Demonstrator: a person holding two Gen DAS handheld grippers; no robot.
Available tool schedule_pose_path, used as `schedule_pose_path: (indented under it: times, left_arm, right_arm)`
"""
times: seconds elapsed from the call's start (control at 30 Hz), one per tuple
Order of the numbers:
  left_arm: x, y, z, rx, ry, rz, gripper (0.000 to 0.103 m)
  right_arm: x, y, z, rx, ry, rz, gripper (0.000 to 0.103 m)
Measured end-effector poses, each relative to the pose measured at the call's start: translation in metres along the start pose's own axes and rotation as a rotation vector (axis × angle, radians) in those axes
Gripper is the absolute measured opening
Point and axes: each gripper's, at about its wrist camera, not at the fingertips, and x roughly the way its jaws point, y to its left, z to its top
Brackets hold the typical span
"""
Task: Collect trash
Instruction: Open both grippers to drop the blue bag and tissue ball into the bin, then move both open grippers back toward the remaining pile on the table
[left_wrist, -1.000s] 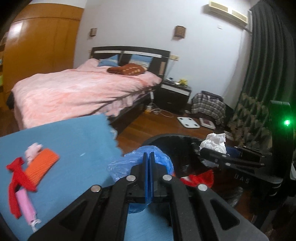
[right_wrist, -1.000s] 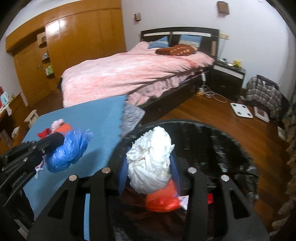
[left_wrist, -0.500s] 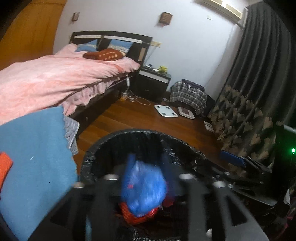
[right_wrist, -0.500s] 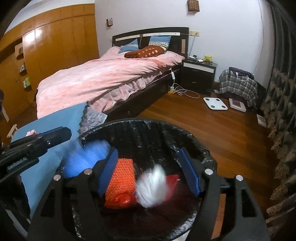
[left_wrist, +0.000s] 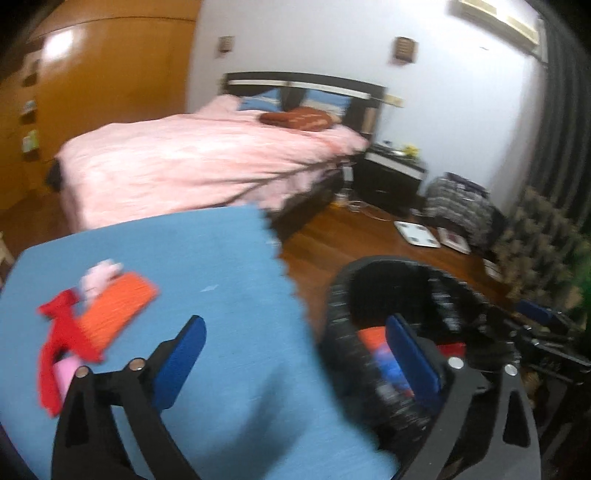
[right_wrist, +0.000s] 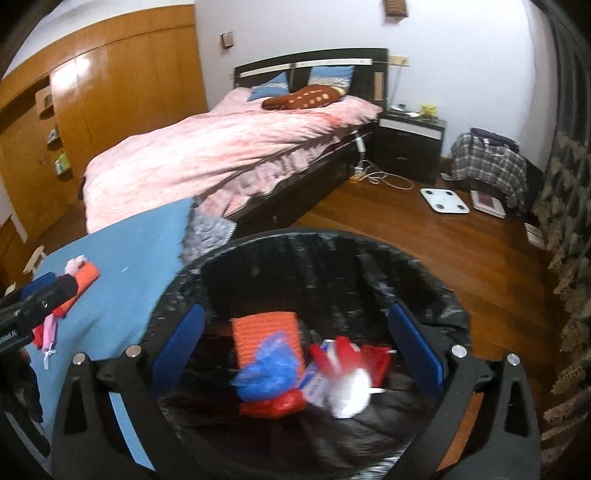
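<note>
black liner ringed the bin (right_wrist: 369, 254), and your right tool (right_wrist: 295, 343) hung tilted down over its mouth so the white wad (right_wrist: 349, 393) dropped inside beside the blue bag (right_wrist: 269, 373). its jaws had just been opening and stood wide, nothing between them. your left tool (left_wrist: 291, 362), also just spread wide and empty, angled down across the counter (left_wrist: 221, 266) edge, near the red and orange scraps (left_wrist: 92, 325) left to collect.

Bin (right_wrist: 369, 258): black liner. Bag (right_wrist: 269, 365): blue. Wad (right_wrist: 349, 391): white. Knit (right_wrist: 264, 332): orange. Mat (left_wrist: 229, 280): blue. Quilt (right_wrist: 221, 147): pink. Floor (right_wrist: 461, 240): brown wood. Bundle (right_wrist: 487, 162) at 2 o'clock: plaid.
</note>
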Motion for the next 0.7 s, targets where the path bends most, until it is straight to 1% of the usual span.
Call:
schedule_pose_path:
  times: [0.2, 0.27, 0.33, 0.43, 0.57, 0.67, 0.7]
  left_arm:
    - [-0.024, 0.067, -0.019, -0.070, -0.007, 0.150, 0.097]
    - [-0.028, 0.086, -0.023, -0.098, -0.004, 0.189, 0.097]
    - [-0.033, 0.104, -0.028, -0.125, -0.001, 0.226, 0.097]
    - [-0.036, 0.128, -0.039, -0.153, 0.010, 0.267, 0.097]
    - [-0.037, 0.145, -0.049, -0.155, 0.022, 0.310, 0.097]
    - [-0.037, 0.156, -0.056, -0.176, 0.038, 0.320, 0.097]
    - [-0.037, 0.157, -0.058, -0.180, 0.039, 0.321, 0.095]
  right_arm:
    - [0.006, 0.056, 0.010, -0.059, -0.002, 0.084, 0.097]
    - [0.009, 0.080, 0.012, -0.084, -0.009, 0.127, 0.097]
    - [0.013, 0.100, 0.014, -0.109, -0.008, 0.148, 0.097]
    - [0.021, 0.127, 0.014, -0.129, 0.003, 0.188, 0.097]
    - [0.030, 0.160, 0.012, -0.171, 0.011, 0.233, 0.097]
    - [0.038, 0.176, 0.010, -0.192, 0.017, 0.252, 0.097]
    - [0.041, 0.181, 0.010, -0.199, 0.018, 0.254, 0.097]
